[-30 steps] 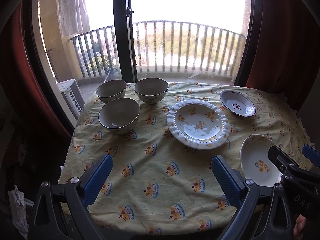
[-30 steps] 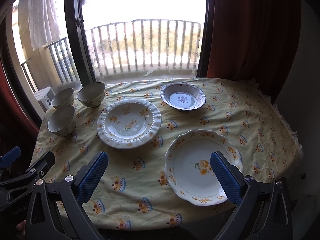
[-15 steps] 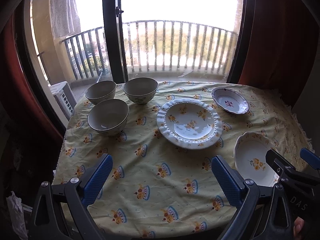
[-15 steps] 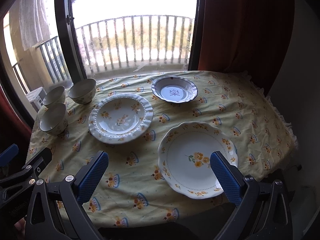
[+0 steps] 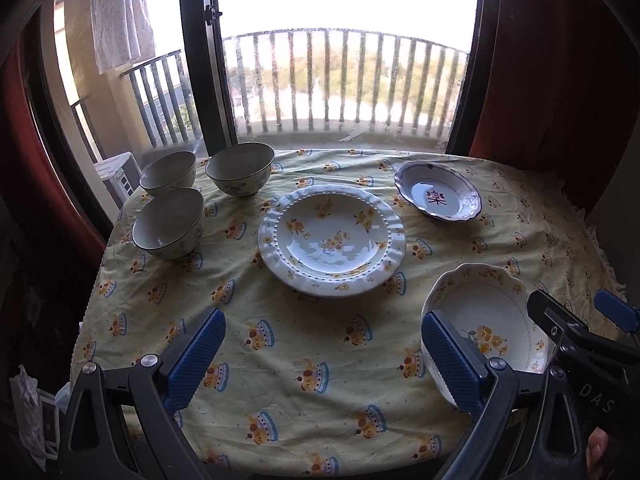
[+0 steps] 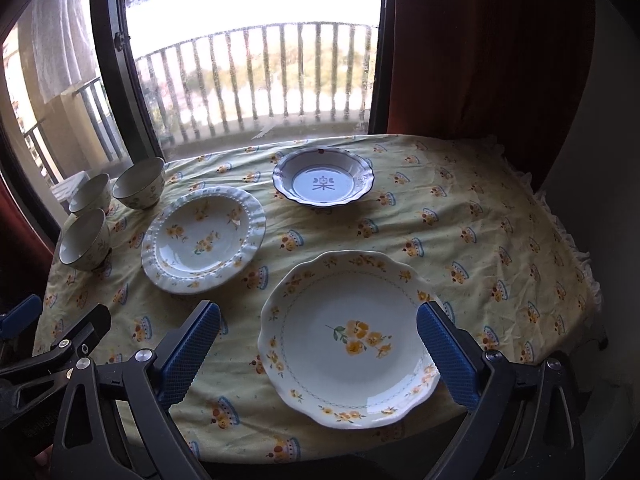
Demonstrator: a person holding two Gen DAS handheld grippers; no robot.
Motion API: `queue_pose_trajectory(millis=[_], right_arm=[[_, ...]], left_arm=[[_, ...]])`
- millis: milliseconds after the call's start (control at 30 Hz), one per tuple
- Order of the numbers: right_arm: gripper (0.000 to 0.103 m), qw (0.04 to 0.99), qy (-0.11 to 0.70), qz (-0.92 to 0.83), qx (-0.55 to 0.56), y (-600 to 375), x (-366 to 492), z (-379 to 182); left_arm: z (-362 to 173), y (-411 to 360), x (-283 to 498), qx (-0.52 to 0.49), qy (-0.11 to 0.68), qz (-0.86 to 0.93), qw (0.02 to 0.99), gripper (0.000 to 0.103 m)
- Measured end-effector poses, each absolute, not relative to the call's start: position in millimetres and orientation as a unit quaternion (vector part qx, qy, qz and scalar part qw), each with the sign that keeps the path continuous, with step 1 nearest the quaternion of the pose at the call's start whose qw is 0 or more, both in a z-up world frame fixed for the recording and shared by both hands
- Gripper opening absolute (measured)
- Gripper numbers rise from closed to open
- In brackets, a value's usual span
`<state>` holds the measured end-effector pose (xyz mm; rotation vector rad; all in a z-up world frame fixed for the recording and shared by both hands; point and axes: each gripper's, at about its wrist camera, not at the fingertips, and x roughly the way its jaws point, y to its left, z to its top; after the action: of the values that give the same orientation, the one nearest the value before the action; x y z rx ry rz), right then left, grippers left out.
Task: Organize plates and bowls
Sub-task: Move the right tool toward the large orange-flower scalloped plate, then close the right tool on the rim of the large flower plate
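Six pieces of crockery sit on the table, all apart from each other: three plates, three bowls. Glazed ceramic by the look of it, so I'd expect stiff, slippery, chip-prone, and fairly heavy for a rim pinch. Scalloped plate lies directly ahead of the right hand-held gripper, between its two pads and slightly right of centre; best hold is probably the near rim edge, one finger over, one under, since it lies flat on the cloth. Beaded-rim plate is ahead of the left hand-held gripper, further out; blue-rimmed dish is beyond both, at the far side. Three bowls cluster far-left of the left hand-held gripper; walls are taller, so a wall pinch over the rim looks easier there. The yellow tablecloth is wrinkled and could drag if a plate is slid. Both units: jaws spread wide, nothing held, both hovering low over the near table edge, pointing forward and slightly down. Each gripper shows at the edge of the other's view, so they're side by side. No contact with any dish yet.
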<state>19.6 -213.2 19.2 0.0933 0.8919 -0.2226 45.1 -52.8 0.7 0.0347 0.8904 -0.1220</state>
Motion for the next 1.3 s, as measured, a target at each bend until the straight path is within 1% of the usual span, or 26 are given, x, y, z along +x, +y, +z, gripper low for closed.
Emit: queue_pose_trajectory(millis=[167, 267, 667, 833, 1100, 1300], right_arm=[[0.098, 0.894, 0.435, -0.100, 0.034, -250.9, 23.9, 13.6], [0.098, 0.892, 0.440, -0.095, 0.033, -273.1, 25.1, 5.8], [0.097, 0.872, 0.484, -0.072, 0.027, -339.5, 47.9, -47.6], [0.092, 0.849, 0.524, -0.056, 0.030, -352.9, 59.8, -79.1], [0.090, 0.825, 0.564, -0.024, 0.017, -360.5, 71.2, -114.8], [0.081, 0.811, 0.584, -0.003, 0.023, -361.7, 84.5, -129.6]], left_arm=[[-8.5, -89.4, 48.2, 0.011, 0.444, -0.053, 0.894, 0.099], [-17.9, -112.1, 49.6, 0.011, 0.452, -0.052, 0.891, 0.097], [-72.4, -174.9, 63.3, 0.008, 0.507, -0.023, 0.861, 0.091], [-104.2, -189.9, 69.5, 0.009, 0.539, -0.008, 0.842, 0.087], [-139.9, -199.2, 74.2, -0.001, 0.580, 0.013, 0.814, 0.082], [-149.4, -201.2, 81.1, -0.001, 0.590, 0.019, 0.807, 0.081]])
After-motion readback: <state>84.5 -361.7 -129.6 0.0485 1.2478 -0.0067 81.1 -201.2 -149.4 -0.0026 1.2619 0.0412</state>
